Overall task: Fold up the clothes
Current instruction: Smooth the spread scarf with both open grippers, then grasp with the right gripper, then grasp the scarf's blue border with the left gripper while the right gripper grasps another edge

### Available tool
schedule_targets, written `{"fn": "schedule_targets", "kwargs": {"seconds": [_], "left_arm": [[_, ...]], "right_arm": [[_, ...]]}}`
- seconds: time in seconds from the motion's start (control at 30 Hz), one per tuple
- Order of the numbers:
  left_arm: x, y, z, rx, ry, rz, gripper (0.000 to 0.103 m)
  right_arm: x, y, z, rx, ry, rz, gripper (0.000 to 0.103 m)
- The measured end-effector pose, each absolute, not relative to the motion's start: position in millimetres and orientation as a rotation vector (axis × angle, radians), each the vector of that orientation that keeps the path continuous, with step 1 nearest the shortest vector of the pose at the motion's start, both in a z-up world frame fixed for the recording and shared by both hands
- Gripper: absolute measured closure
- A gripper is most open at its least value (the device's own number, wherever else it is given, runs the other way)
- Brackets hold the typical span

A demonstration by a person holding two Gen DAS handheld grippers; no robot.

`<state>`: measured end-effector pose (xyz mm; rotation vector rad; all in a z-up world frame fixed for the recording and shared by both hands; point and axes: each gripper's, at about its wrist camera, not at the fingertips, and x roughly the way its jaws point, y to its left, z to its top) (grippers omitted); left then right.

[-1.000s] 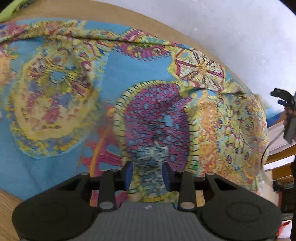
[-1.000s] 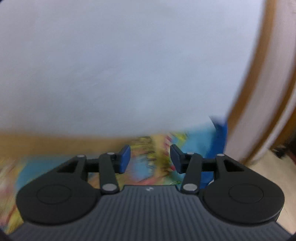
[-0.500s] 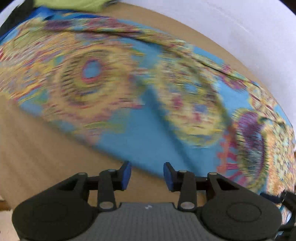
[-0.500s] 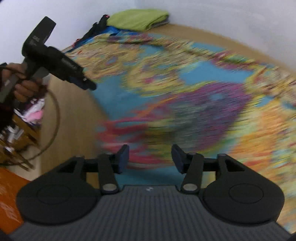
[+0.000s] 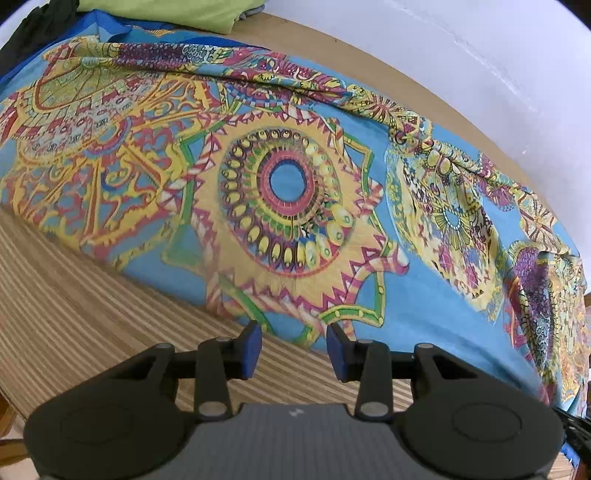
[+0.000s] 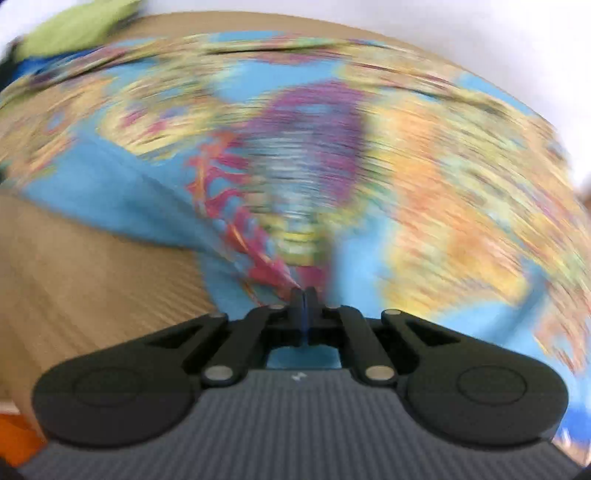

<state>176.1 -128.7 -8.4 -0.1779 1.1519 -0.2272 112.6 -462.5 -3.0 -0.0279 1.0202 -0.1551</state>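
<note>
Lying spread across wooden counter (image 5: 92, 314): patterned cloth (image 5: 291, 192), blue ground with yellow, pink and purple medallions, far edge bunched into ridge near white wall (image 5: 480, 55). Green garment (image 5: 166, 14) folded at far left corner. Left claw (image 5: 293, 349) above near hem, fingers parted, nothing between them. Right claw (image 6: 303, 314) pinched together at near edge of cloth; view heavily blurred, fabric apparently caught between tips.

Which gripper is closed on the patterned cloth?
The right gripper: its jaws are shut on the cloth's edge. The left gripper is open.
</note>
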Motion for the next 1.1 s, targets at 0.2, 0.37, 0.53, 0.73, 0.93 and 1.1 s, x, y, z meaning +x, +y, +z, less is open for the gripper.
{"fn": "schedule_targets", "kwargs": {"seconds": [0.2, 0.37, 0.53, 0.73, 0.93, 1.1], "left_arm": [[174, -133, -10, -0.138, 1.158, -0.237, 0.062], [176, -157, -16, -0.122, 1.205, -0.303, 0.060], [157, -194, -22, -0.051, 1.216, -0.368, 0.058], [140, -201, -21, 0.011, 1.204, -0.339, 0.058], [145, -163, -11, -0.029, 1.181, -0.230, 0.057], [147, -137, -6, -0.041, 1.179, -0.159, 0.057]], "right_arm": [[46, -546, 23, 0.000, 1.021, -0.422, 0.100], [38, -519, 31, 0.061, 0.907, -0.145, 0.066], [80, -473, 3, -0.044, 0.850, -0.007, 0.035], [126, -458, -22, -0.006, 0.882, 0.039, 0.095], [82, -511, 0, 0.019, 0.901, -0.161, 0.099], [13, -574, 16, 0.054, 0.988, -0.363, 0.099]]}}
